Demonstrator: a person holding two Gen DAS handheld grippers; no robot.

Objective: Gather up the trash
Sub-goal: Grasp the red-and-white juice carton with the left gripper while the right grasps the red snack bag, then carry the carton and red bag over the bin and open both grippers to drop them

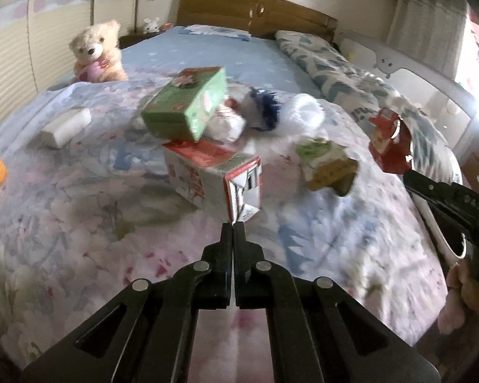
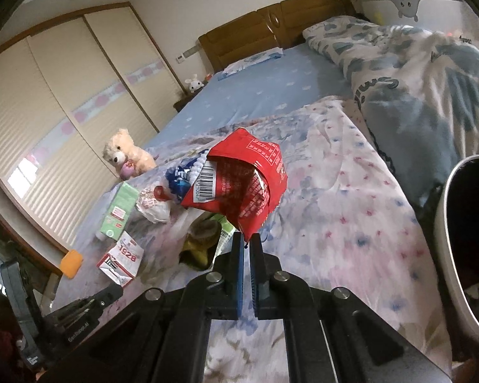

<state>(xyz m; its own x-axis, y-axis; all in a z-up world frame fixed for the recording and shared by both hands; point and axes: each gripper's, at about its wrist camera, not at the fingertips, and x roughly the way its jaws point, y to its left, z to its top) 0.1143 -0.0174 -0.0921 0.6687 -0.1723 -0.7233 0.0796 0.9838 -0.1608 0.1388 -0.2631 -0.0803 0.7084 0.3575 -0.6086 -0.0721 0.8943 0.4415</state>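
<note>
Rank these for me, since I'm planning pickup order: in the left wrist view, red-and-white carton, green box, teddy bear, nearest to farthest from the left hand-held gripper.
1. Red-and-white carton, pinched at its corner by the left hand-held gripper.
2. Green box, just behind, leaning on the carton's far end.
3. Teddy bear, far back left, near the wardrobe.

Home bedroom: bed [image 2: 271,95], wooden headboard [image 2: 271,28], seemingly sliding wardrobe [image 2: 64,102].

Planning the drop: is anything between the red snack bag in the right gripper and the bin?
Nothing visible. The red snack bag hangs from the right gripper above bare quilt; the bin's open mouth lies to its right.
</note>
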